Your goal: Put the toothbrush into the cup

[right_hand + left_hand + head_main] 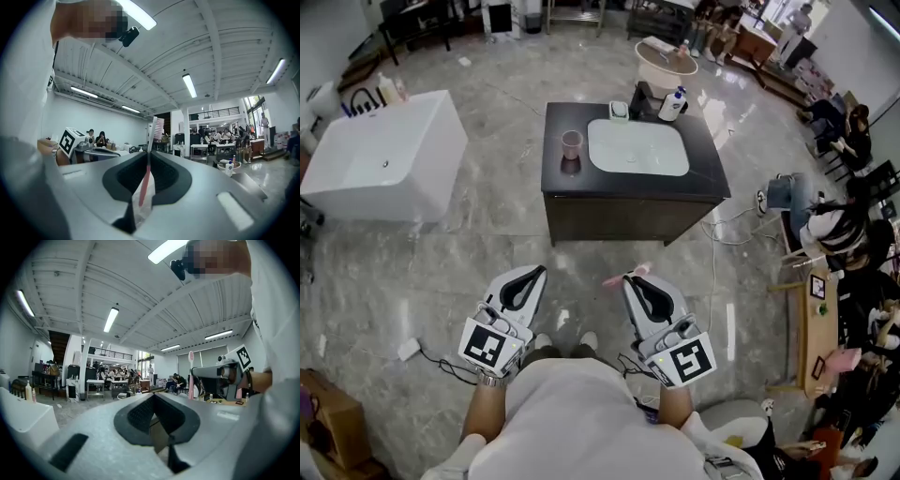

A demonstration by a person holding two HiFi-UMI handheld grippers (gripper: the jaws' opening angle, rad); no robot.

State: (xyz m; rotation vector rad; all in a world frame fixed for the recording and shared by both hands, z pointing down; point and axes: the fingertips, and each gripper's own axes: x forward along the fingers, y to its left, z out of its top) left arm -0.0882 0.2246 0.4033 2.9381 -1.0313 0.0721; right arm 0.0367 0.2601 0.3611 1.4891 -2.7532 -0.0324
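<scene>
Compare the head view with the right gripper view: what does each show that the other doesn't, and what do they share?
Head view only: the cup standing on the dark counter beside the sink basin, well ahead of the person. Right gripper view only: the right claw shut on the toothbrush handle, with the bristles pointing up past the claw's tips. Both: the toothbrush itself, and the left claw held alongside.
</scene>
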